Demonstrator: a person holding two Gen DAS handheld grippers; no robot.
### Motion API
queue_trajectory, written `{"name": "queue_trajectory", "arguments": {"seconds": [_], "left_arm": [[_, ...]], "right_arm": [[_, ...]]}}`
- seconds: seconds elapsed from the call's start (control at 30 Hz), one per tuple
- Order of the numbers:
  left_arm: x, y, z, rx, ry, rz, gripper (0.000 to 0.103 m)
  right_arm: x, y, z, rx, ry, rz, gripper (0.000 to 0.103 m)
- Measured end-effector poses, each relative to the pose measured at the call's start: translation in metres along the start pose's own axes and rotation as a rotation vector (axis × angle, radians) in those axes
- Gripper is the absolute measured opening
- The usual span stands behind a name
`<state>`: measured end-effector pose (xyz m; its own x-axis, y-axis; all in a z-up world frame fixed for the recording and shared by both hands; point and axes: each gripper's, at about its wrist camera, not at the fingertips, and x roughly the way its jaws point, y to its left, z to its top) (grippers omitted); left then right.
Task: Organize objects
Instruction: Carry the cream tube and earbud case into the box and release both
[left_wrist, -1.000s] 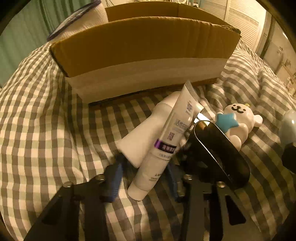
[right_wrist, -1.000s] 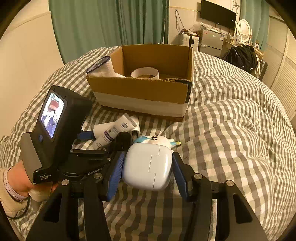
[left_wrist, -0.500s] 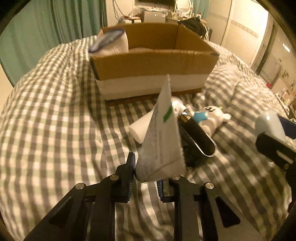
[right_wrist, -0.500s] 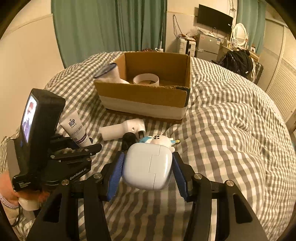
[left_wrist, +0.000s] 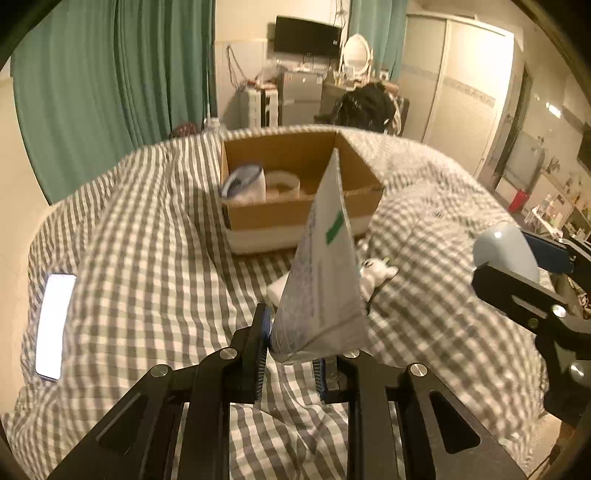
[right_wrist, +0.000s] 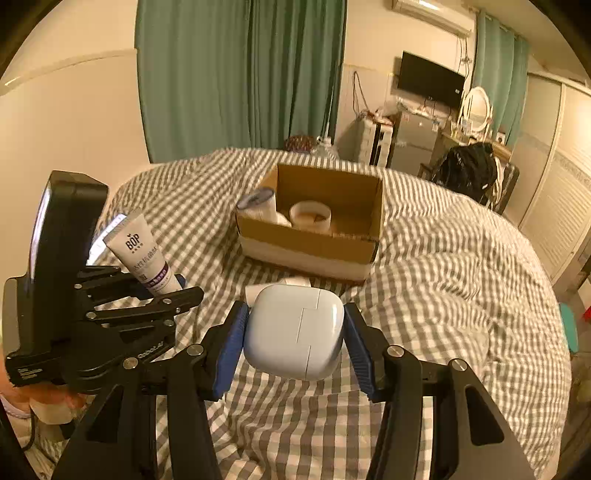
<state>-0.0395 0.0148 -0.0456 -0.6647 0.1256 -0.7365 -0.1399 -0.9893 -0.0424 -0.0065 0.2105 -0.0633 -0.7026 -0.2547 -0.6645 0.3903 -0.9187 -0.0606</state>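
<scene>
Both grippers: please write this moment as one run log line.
left gripper: shut on tube | right gripper: shut on white case | cardboard box: on bed, holds tape roll

The toy (left_wrist: 376, 271) on the bed is blurred — half hidden behind the tube (left_wrist: 325, 273).

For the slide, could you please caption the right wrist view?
Right gripper holds a white earbud case; left gripper lifts a BOP tube before the cardboard box.

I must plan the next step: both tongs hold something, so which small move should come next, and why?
Probably carry the left tongs forward over the open cardboard box: they already clamp the BOP tube upright above the checked bedding, and the box has free floor.
</scene>
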Motion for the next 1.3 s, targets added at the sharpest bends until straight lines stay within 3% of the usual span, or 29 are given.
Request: {"name": "queue_trajectory", "arguments": {"seconds": [0.3, 0.67, 1.0, 1.17, 1.3], "left_arm": [[-0.048, -0.002, 0.028, 0.047, -0.108, -0.014, 0.021], [-0.052, 0.004, 0.101, 0.084, -0.208, 0.024, 0.021], [0.004, 0.017, 0.183, 0.066, -0.244, 0.047, 0.021], [0.049, 0.016, 0.206, 0.08, -0.239, 0.079, 0.021], [0.096, 0.015, 0.208, 0.072, -0.186, 0.05, 0.021]], "right_arm": [[-0.036, 0.013, 0.024, -0.061, -0.077, -0.047, 0.052], [-0.046, -0.002, 0.089, -0.092, -0.188, -0.054, 0.052], [0.0, -0.04, 0.169, -0.051, -0.235, -0.042, 0.052], [0.048, -0.062, 0.195, -0.02, -0.215, -0.033, 0.052], [0.093, -0.079, 0.208, 0.007, -0.183, -0.03, 0.052]]}}
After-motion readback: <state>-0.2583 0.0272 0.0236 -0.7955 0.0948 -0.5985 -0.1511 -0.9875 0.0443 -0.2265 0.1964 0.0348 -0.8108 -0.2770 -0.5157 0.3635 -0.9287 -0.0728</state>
